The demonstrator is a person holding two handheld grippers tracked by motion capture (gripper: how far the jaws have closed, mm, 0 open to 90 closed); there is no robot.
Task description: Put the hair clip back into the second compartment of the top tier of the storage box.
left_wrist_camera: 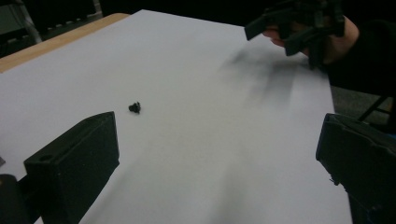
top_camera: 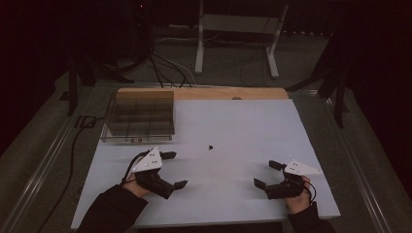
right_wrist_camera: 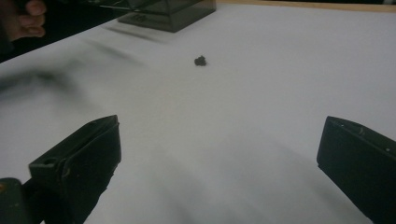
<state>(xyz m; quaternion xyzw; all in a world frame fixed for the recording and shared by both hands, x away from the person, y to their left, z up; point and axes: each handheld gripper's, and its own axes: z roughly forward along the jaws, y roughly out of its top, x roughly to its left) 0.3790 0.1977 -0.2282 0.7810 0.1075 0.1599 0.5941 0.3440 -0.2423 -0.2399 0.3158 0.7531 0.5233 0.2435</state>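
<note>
Both grippers are hovering wide open and empty over the white table (top_camera: 233, 126): the left gripper (top_camera: 176, 170) and the right gripper (top_camera: 266, 174) are each sitting nearer the person than a small black part (top_camera: 210, 146), touching nothing. That tiny dark, lumpy part is lying alone, just right of the smoky clear compartment box (top_camera: 140, 116).
</note>
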